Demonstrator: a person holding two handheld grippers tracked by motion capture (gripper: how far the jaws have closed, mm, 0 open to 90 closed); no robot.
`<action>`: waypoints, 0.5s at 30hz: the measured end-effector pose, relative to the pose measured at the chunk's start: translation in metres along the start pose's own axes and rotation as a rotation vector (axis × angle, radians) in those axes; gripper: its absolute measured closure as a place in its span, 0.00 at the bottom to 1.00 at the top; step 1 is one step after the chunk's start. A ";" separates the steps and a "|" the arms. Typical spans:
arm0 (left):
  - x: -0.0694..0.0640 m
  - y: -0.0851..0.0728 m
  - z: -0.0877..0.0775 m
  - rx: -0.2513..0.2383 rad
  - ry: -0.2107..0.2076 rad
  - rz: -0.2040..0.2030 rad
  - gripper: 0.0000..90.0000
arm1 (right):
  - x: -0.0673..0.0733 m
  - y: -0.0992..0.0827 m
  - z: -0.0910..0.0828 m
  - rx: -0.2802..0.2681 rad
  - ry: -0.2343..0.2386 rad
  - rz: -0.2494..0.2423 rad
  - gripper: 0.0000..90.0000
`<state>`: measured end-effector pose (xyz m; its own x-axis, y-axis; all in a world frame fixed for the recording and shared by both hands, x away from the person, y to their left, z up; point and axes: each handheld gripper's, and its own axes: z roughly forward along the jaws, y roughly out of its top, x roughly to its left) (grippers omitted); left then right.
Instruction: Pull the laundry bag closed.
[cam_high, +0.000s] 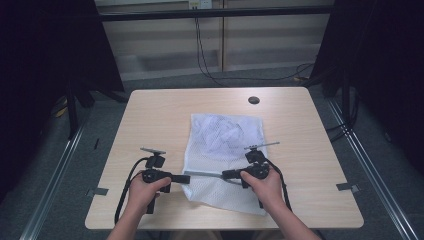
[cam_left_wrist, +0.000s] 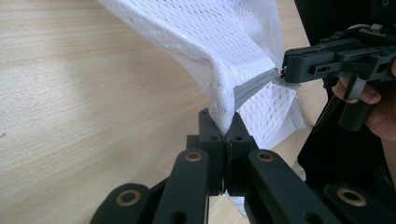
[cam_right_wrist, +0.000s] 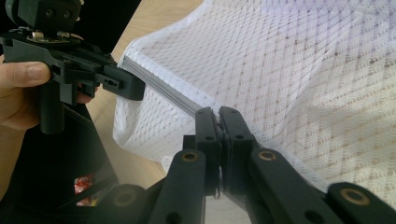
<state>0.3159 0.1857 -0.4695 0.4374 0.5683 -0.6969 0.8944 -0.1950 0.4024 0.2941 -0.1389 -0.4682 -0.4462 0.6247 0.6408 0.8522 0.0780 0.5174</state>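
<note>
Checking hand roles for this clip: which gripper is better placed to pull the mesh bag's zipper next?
Probably the right gripper: its jaws are shut on the grey zipper midway along the mesh bag. The left gripper pinches the bag's edge at the zipper's end, suited to anchoring.

Wooden table (cam_high: 150, 115), perhaps a grommet hole (cam_high: 254, 100)

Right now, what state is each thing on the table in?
Mesh bag: lies flat on the table, near part lifted by both tools.
Zipper: stretched taut between the tools.
Left tool: shut on the bag's zipper end.
Right tool: shut on the zipper.
Table: bare wood around the bag.
</note>
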 end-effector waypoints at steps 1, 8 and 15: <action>0.000 0.000 0.000 0.000 0.000 0.001 0.99 | 0.000 0.000 0.000 -0.002 0.001 0.004 0.97; 0.000 0.000 0.000 0.001 0.001 -0.001 0.99 | -0.002 0.000 -0.003 0.004 -0.006 0.003 0.96; 0.000 0.000 0.000 0.001 -0.003 -0.005 0.99 | -0.004 -0.001 -0.005 0.002 0.000 0.006 0.97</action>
<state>0.3162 0.1858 -0.4699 0.4333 0.5667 -0.7008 0.8967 -0.1934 0.3981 0.2938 -0.1452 -0.4679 -0.4412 0.6254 0.6436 0.8553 0.0760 0.5125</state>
